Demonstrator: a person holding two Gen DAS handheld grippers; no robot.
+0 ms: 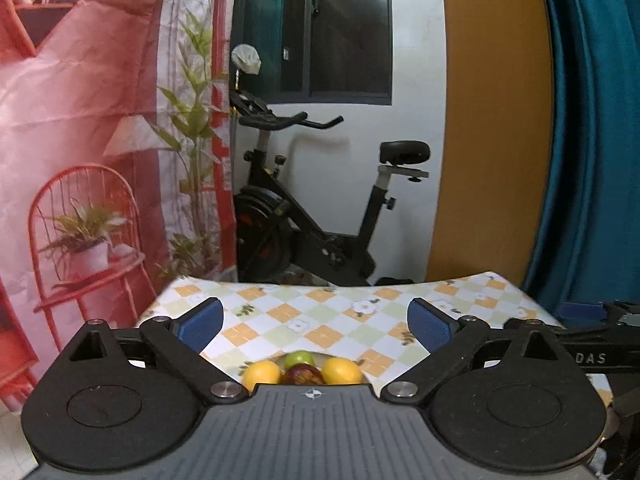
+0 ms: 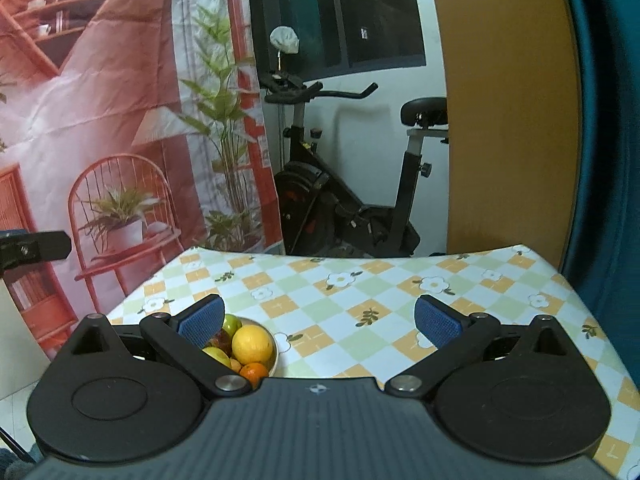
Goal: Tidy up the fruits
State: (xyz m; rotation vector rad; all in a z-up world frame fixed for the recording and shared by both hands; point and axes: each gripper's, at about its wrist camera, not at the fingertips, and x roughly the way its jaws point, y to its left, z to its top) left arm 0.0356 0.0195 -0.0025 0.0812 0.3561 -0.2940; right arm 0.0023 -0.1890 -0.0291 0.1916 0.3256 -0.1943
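Note:
A pale bowl (image 2: 274, 354) of fruit stands on the checked tablecloth, low and left in the right wrist view. It holds a yellow orange (image 2: 253, 344), a green apple (image 2: 232, 324), a small orange tangerine (image 2: 254, 372) and a dark red fruit (image 2: 222, 340). In the left wrist view the same fruit peeks over the gripper body: two yellow oranges (image 1: 262, 372), a green apple (image 1: 299, 357), a dark red fruit (image 1: 303, 374). My left gripper (image 1: 315, 324) is open and empty above the table. My right gripper (image 2: 320, 322) is open too, its left pad (image 2: 202, 326) in front of the bowl.
The table (image 2: 360, 292) carries a cloth of orange, green and white checks with flowers. Behind its far edge stand an exercise bike (image 2: 344, 200), a printed red backdrop (image 2: 100, 120), a wooden panel (image 2: 508, 120) and a teal curtain (image 1: 592, 140). The other gripper (image 1: 592, 320) shows at the right.

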